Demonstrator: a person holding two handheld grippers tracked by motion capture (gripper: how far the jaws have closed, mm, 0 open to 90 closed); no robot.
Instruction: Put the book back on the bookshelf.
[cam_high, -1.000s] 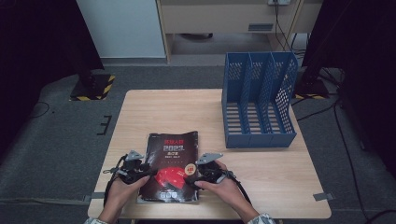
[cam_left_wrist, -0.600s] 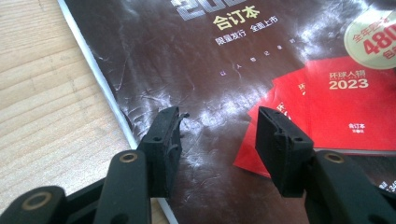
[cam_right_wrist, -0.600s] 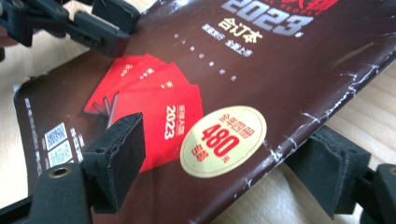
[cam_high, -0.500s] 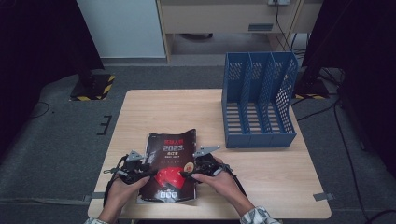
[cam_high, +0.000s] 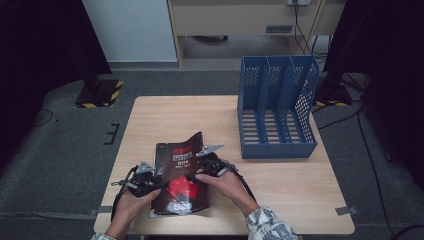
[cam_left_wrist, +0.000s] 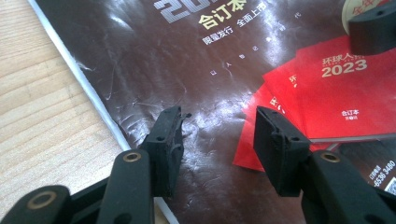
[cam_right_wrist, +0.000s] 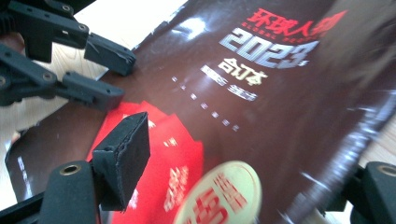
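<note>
Right tool (cam_high: 196, 172) has its jaws straddling the magazine's (cam_high: 181, 175) right edge, which lifts and curls off the tabletop (cam_high: 280, 185); the jaws have just been closing, and whether the pads bite yet I cannot tell. Left tool (cam_high: 156, 184) at 9 o'clock of the magazine, jaws apart over the cover near its left edge, nothing clamped. Magazine sits at tabletop 6 o'clock. Blue file rack (cam_high: 278, 106) at 2 o'clock, well apart.
</note>
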